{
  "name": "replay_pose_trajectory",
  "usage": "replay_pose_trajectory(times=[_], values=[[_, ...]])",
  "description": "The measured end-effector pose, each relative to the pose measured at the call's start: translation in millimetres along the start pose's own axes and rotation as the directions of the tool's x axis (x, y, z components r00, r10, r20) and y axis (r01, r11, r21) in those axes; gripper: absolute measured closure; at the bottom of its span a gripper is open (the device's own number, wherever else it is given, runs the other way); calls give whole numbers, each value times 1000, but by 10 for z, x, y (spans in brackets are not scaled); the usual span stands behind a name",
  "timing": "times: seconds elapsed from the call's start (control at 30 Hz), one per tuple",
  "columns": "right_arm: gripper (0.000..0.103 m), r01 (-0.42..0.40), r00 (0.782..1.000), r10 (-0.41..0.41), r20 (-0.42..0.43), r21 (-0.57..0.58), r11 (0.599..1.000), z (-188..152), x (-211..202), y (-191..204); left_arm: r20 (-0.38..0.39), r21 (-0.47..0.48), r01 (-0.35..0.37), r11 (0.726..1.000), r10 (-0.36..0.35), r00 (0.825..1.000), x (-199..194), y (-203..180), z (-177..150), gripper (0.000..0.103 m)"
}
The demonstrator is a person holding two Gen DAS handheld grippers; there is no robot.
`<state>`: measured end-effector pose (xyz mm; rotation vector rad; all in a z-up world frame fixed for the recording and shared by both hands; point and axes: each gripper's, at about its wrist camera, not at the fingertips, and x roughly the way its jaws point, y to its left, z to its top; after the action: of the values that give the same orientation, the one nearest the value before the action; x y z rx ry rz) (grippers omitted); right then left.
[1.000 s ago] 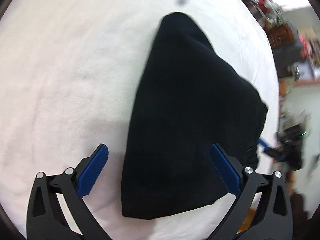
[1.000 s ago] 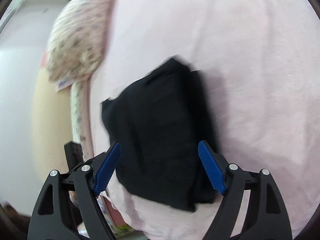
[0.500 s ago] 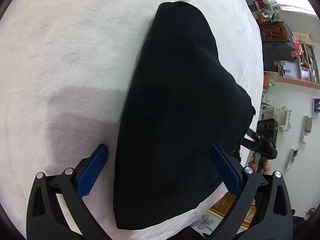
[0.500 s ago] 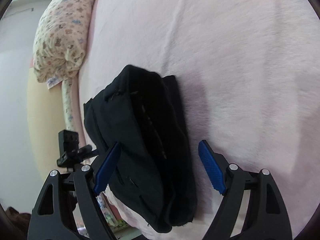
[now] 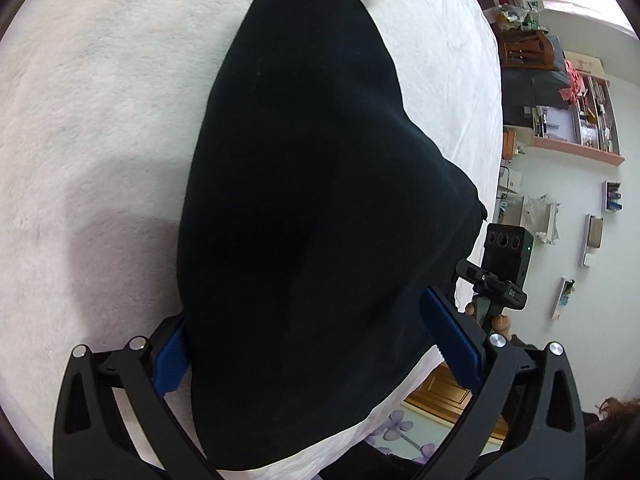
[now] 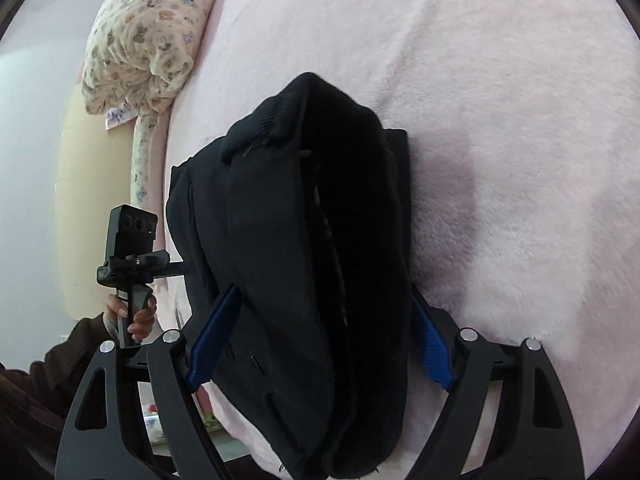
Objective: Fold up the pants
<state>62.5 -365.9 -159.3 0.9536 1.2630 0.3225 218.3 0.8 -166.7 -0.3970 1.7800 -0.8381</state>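
The black pants (image 5: 312, 160) lie folded into a thick bundle on the pale plush bed cover (image 5: 100, 120). My left gripper (image 5: 312, 350) straddles the near end of the bundle with its jaws wide, and the cloth overlaps the left blue pad (image 5: 172, 356). From the other end, the pants (image 6: 304, 220) show stacked layers and a waistband. My right gripper (image 6: 324, 344) has the bundle between its jaws, which are closing. Cloth covers the tips of both its pads, and no squeeze shows. Each view shows the other gripper's handle in a hand (image 6: 136, 316).
A flowered pillow (image 6: 148, 36) lies at the head of the bed cover (image 6: 500, 120). The bed's edge runs close beside the pants in both views. Cluttered shelves (image 5: 576, 120) and a wall stand beyond the bed. A dark sleeve (image 6: 60, 372) shows at lower left.
Both grippers have come forward and down onto the pants, which now fill the space between each pair of jaws. The right jaws have narrowed slightly.
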Motion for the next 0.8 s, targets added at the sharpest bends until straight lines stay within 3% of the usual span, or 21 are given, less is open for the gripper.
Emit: replay_pose_trajectory(times=[0.17, 0.33, 0.4, 0.47, 0.57, 0.7, 0.8], values=[[49, -7, 1000, 7, -3, -30, 1000, -29, -36, -48, 25, 57, 13, 998, -14, 1000, 44, -195, -42, 2], [51, 1, 1000, -1, 11, -31, 1000, -30, -6, -49, 60, -6, 45, 999, -45, 997, 21, -100, -17, 7], [54, -1, 1000, 1, 23, -32, 999, -51, -18, -50, 65, -28, 44, 999, -42, 997, 17, -93, -18, 13], [55, 3, 1000, -2, 29, -34, 999, -54, -12, -30, 65, -35, 12, 999, -9, 998, 1, -116, -24, 31], [57, 3, 999, -2, 37, -34, 999, -66, -16, -23, 68, -64, -8, 998, 12, 998, -50, -61, -43, 51], [62, 2, 999, 0, 53, -34, 999, -92, -30, 10, 88, -55, -23, 998, 27, 996, -66, -49, -63, 59], [67, -23, 997, 25, 68, -27, 999, -116, -60, 31, 125, -31, -28, 999, 32, 992, -102, -84, -114, 74]])
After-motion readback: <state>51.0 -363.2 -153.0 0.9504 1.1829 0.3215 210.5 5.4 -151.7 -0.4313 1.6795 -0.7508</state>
